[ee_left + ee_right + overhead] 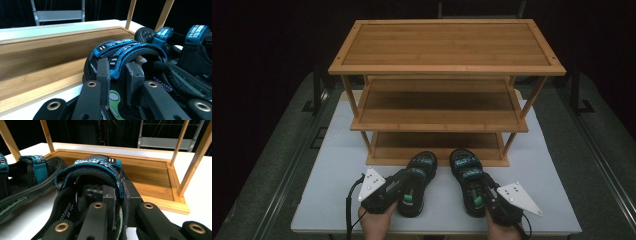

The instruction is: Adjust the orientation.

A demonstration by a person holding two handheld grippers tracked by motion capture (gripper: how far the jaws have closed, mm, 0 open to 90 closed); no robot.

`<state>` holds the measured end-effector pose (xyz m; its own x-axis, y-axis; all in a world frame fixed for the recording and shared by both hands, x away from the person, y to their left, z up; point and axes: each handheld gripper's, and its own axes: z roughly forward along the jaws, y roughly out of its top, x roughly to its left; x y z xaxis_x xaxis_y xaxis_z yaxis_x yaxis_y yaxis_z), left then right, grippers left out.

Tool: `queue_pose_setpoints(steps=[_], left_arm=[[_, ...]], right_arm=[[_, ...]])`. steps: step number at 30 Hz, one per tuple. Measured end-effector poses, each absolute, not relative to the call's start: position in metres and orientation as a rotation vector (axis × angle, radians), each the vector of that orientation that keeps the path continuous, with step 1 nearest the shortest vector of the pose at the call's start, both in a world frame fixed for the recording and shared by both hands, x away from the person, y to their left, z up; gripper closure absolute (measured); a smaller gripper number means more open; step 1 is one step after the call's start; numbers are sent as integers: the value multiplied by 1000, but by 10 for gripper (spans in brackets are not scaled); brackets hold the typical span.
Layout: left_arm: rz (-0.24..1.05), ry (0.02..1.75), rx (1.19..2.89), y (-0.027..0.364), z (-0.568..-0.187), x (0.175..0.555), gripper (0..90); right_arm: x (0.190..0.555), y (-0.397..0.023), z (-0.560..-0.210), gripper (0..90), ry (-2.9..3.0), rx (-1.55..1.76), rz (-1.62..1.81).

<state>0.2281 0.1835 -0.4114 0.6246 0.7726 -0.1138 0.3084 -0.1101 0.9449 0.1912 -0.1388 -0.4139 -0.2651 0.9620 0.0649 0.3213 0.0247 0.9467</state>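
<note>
Gripping webbed blue straps, each hand-held gripper [408, 192] [480, 196] pinches a rubbery black sandal [419, 170] [466, 172].

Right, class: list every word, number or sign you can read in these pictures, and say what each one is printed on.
"105542037": white digits on the inner heel strap of the left sandal, left gripper view.
"5542037" with a second line beginning "28": the same kind of print, partly cut off, inside the right sandal, right gripper view.
White lettering on the blue straps of both sandals: too blurred to read.
Green-and-white insole mark: a shape, no legible text.
</note>
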Motion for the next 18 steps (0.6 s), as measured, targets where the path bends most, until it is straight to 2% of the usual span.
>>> queue_pose_setpoints(steps=[18], left_arm=[[542, 896, 1686, 174, -405, 241, 765]], right_arm=[[203, -116, -411, 820, 1626, 1274, 1302]])
